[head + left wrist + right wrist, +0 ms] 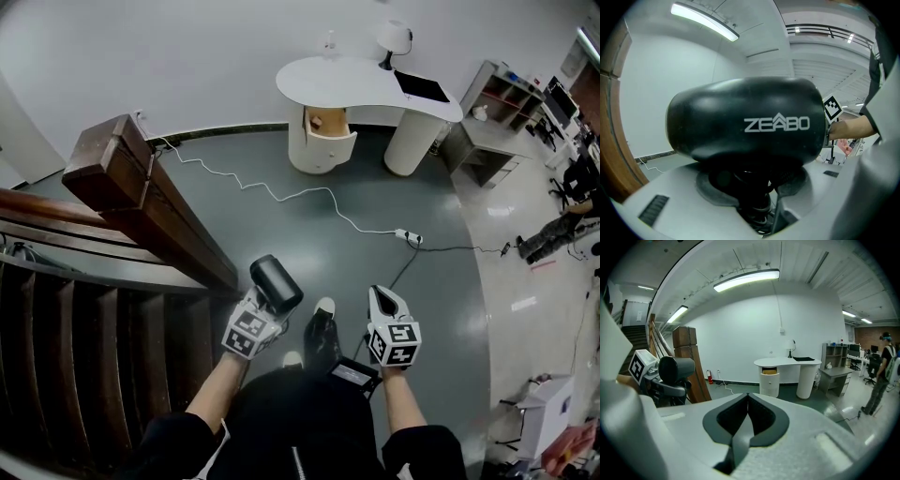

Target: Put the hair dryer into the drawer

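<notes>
Black hair dryer (pixel 745 124), fat round barrel, white ZEABO lettering, handle clamped in left gripper (pixel 266 307), right gripper (pixel 747 399) closed, empty

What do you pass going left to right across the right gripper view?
In order: black cylindrical hair dryer → small red fire extinguisher → white curved desk → grey low side table → standing person.

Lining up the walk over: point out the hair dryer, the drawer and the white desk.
hair dryer (pixel 277 281): head view, on its black barrel.
drawer (pixel 324 145): head view, on its curved white front.
white desk (pixel 347 80): head view, on bare tabletop.
</notes>
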Demonstrator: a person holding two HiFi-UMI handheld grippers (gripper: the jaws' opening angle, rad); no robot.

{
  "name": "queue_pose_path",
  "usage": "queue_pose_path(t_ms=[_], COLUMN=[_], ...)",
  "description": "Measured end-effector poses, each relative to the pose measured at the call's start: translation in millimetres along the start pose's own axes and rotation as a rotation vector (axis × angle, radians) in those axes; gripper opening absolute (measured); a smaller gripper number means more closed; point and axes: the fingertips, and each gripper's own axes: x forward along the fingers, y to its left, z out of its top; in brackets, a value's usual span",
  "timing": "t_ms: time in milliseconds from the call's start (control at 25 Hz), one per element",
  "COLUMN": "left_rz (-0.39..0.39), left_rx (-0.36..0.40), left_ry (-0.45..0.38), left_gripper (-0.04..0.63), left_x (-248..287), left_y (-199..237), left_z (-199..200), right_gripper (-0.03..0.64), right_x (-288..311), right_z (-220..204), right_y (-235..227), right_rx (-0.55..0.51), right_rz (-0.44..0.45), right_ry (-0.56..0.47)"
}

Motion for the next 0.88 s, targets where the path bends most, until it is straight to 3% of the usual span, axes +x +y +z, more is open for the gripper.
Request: queue_pose_path(t_ms=[520,880], left_rz=[0.005,0.051], left_rx=[-0.025,-0.062], left_ry=[0.043,0.062], left_gripper=[0.193,0.193], left_x=[56,113], left_y=[51,91], left_z=[21,56], right_gripper=[0.003,0.003], right_x=[68,138], right_z=[37,77], right_y=[-41,-84], right_rx=[0.006,-0.009], right_rz=[-0.002,0.068], right_ry=[0.007,0.030])
